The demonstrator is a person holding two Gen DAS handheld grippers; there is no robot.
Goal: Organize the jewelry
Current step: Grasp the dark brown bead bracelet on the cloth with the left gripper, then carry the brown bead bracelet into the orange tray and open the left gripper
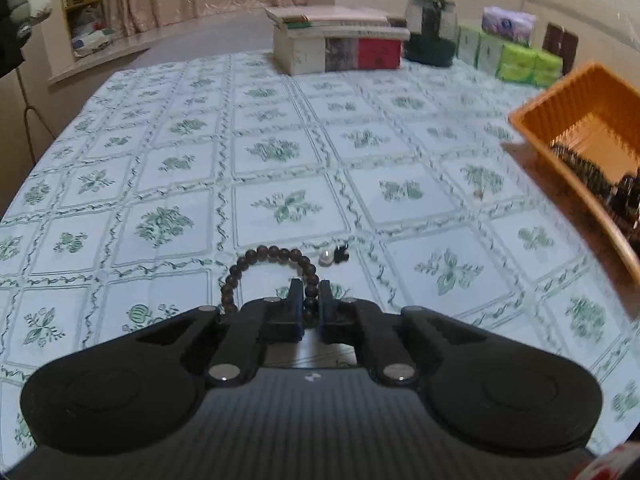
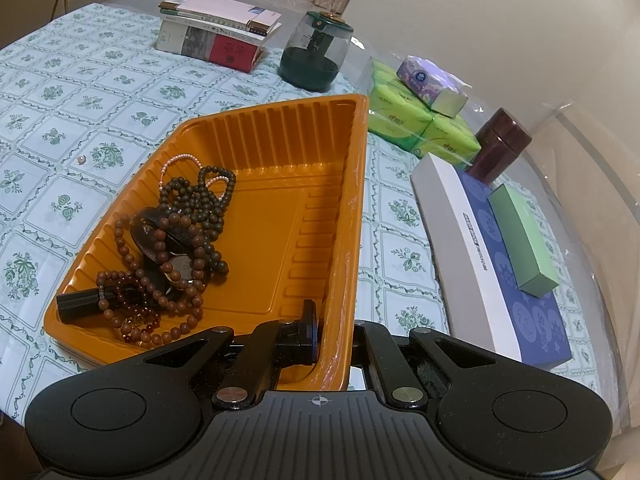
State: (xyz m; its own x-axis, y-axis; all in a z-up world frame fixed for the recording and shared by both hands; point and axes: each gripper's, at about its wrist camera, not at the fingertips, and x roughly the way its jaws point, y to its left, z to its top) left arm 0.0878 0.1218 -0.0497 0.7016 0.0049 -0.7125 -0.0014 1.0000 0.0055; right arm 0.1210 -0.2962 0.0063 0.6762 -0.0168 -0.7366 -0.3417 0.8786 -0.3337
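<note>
Right wrist view: bench (image 2: 60,92) under a green-patterned cloth fills the frame; at centre the orange tray (image 2: 280,184) holds a heap of bead strings (image 2: 180,240) in its left half. Right claw (image 2: 332,332), at lower centre, is clamped on the tray's near-right wall, one finger inside, one outside. Left wrist view: left claw (image 1: 310,292), lower centre, is closed on the dark bead bracelet (image 1: 256,264) lying on the cloth, with the tray at the right edge. A small pearl (image 1: 326,257) lies just beyond the bracelet.
</note>
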